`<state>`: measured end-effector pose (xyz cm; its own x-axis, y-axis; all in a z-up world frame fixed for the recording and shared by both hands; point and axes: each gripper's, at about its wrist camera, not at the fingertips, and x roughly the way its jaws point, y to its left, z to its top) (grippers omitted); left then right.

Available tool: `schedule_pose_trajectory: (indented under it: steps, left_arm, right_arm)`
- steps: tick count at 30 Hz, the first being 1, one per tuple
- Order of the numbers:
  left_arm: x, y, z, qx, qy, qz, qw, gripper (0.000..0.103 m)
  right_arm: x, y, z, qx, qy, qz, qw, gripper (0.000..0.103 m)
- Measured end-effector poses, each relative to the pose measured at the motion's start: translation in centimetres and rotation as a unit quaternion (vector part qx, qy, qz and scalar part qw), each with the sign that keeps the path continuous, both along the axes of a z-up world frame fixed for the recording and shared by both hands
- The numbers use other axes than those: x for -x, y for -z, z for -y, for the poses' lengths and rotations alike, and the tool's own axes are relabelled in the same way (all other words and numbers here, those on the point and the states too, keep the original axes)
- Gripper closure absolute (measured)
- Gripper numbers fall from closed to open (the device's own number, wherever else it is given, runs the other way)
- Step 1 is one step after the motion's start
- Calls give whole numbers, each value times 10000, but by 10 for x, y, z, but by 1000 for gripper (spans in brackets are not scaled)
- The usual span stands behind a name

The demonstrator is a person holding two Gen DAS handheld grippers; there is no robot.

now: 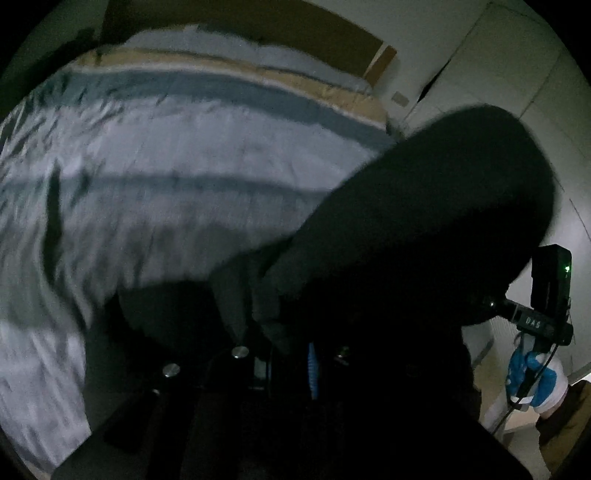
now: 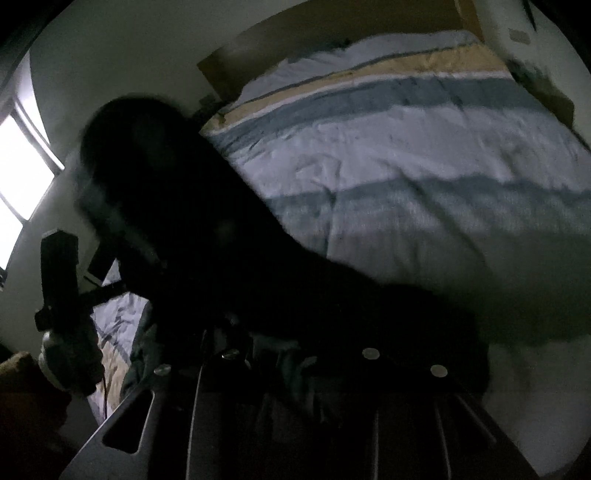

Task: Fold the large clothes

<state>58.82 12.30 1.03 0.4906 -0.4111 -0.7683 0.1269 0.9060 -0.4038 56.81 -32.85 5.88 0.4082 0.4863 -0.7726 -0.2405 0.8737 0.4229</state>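
A large black garment hangs in the air over the bed, stretched between my two grippers. In the left wrist view my left gripper is shut, with dark cloth bunched at its fingers. The right wrist view shows the same garment running up and to the left from my right gripper, which is shut on a bunch of it. Each camera also catches the other gripper: the right one in a blue and white gloved hand, the left one at the far left. Both pictures are dark and blurred.
Below lies a bed with a rumpled duvet striped in white, blue-grey and tan, and a brown headboard behind it. Pale wardrobe doors stand to the right of the bed. A bright window is on the left wall.
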Motion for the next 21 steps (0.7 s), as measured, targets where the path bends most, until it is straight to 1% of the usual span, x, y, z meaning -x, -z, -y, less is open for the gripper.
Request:
schedule_pose_trajectory:
  steps: [3, 5, 6, 8, 11, 13, 17, 21]
  left_arm:
    - [24, 28, -5, -30, -74, -210, 9997, 91]
    - [37, 48, -6, -145, -111, -322, 9993, 91]
    - [41, 55, -4, -202, -114, -342, 9991, 91]
    - [45, 66, -1, -227, -121, -354, 9990, 91]
    - [42, 79, 5, -327, -148, -345, 9988, 91]
    - [36, 82, 6, -342, -243, -348, 9985, 91]
    - [22, 83, 12, -467, -310, -300, 9980, 91]
    - [17, 84, 14, -522, -315, -177, 9980, 91]
  right_arm:
    - [16, 20, 3, -42, 103, -99, 9999, 73]
    - [20, 32, 5, 77, 133, -120, 9998, 72]
    - [22, 41, 6, 152, 168, -149, 9996, 72]
    - [24, 53, 8, 149, 256, -169, 9994, 72]
    - [23, 64, 8, 270, 378, -128, 9988, 71]
    - [21, 66, 6, 360, 447, -75, 9983, 71]
    - [13, 59, -4, 902, 530, 222, 9943, 71]
    - [9, 59, -3, 1017, 621, 401, 9921, 69]
